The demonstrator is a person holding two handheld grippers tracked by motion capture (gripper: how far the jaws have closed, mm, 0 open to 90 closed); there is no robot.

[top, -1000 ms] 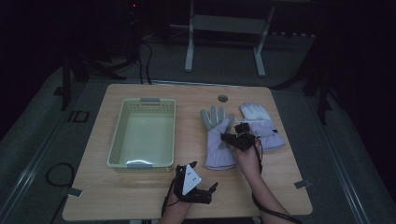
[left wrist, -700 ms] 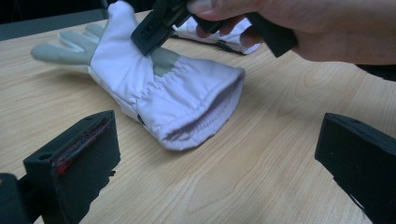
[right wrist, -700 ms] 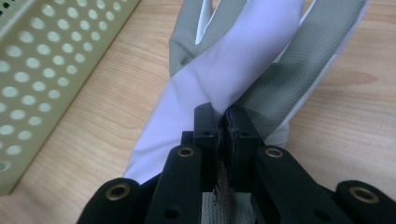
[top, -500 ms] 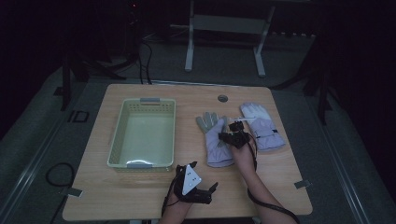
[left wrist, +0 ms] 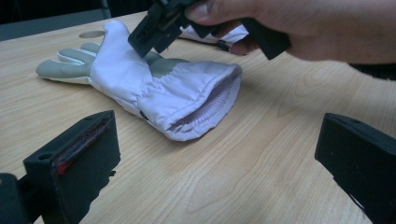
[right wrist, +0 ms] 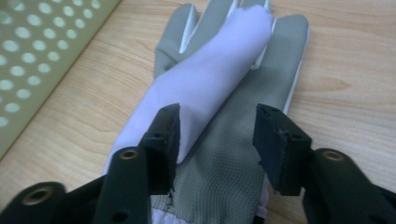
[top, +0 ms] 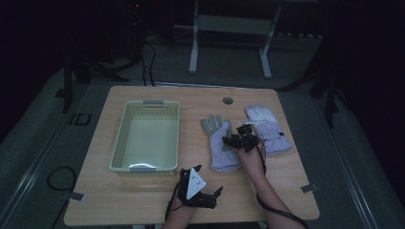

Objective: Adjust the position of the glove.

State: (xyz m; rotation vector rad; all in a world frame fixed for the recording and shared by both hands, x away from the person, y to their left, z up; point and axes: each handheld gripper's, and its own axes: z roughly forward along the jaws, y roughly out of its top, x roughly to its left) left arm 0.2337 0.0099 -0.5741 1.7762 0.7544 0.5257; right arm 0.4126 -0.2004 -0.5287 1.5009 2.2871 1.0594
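Since a second earlier, the near glove had shifted on the table, its fingers swung toward the basket, and the right gripper's jaws had just been opening; they stood apart above the palm, the fabric between them but unpinched. The glove lay at the table's middle, at 3 o'clock from the basket, with the second glove just beyond at 2 o'clock. It looked light, soft and floppy, likely to sag and fold when lifted; the gathered cuff seemed the surest place to pinch.

The right gripper view showed the grey grip palm and the white flap folded across it. The left gripper view showed the cuff's open mouth, facing the left gripper, whose jaws stood wide apart, empty, at the table's 6 o'clock edge.
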